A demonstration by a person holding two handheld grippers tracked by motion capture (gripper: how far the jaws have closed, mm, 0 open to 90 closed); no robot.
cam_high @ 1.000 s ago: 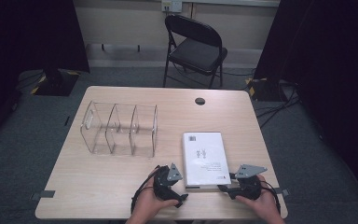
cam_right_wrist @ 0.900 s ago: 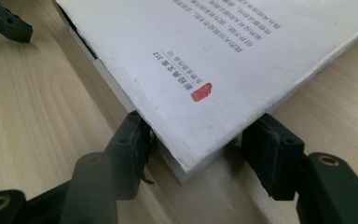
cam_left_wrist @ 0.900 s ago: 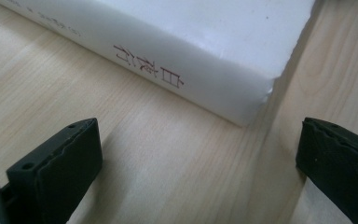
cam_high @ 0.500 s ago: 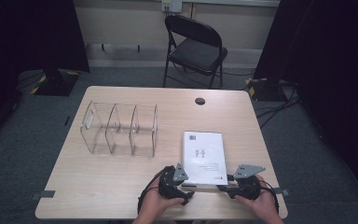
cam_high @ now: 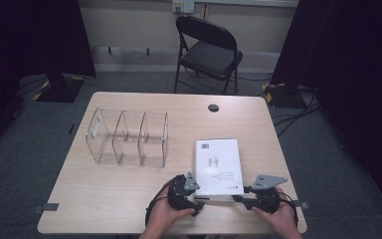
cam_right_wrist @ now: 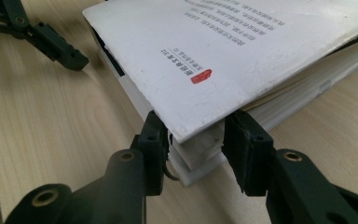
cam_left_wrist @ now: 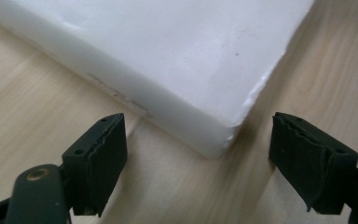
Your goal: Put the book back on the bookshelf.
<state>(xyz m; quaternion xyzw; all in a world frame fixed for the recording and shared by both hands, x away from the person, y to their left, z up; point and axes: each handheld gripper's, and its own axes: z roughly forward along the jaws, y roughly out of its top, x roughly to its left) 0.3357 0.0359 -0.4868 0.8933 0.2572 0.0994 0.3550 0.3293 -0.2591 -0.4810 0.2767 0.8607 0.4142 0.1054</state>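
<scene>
Both hands (cam_high: 165,215) rest low at the book's (cam_high: 218,164) near corners.

You get even, fairly soft light from overhead: the pale table (cam_high: 129,199) is bright in the high view, while the room around it falls off into deep dark at both sides. That view is soft, with fine print unreadable.

In the left gripper view, the white book (cam_left_wrist: 168,51) ahead of the jaws is nearly blown out, its surface without detail; it casts a faint shadow onto the wood between the jaws. The jaws themselves are slightly blurred.

In the right gripper view, the book (cam_right_wrist: 242,51) is sharp just above the jaws, and its text blurs farther off.
</scene>
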